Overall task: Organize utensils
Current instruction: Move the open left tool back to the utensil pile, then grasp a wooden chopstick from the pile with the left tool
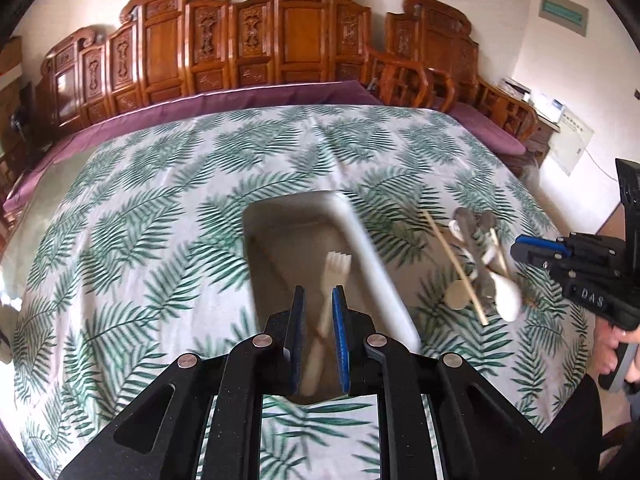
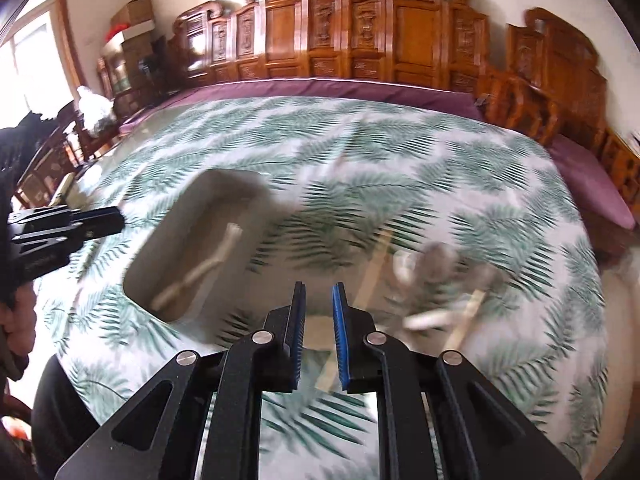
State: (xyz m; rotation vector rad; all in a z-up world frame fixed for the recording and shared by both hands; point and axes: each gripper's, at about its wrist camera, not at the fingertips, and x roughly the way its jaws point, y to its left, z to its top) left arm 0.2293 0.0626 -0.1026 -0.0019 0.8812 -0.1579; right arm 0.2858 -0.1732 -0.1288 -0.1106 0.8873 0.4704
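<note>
A pale wooden fork [image 1: 335, 276] already lies in the long grey tray [image 1: 372, 248] on the leaf-print tablecloth [image 1: 160, 200]; to its right a loose heap of spoons and chopsticks [image 1: 480, 268] waits. Both the left gripper [image 1: 318, 300] and the right gripper [image 2: 318, 296] hang empty, fingers narrowly apart. I'd judge the right must next reach the heap and pinch one piece.

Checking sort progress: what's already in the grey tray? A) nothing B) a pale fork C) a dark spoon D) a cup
B: in the left wrist view a pale fork lies inside the tray, while the other utensils sit in a pile on the leaf-print cloth to the tray's right.
</note>
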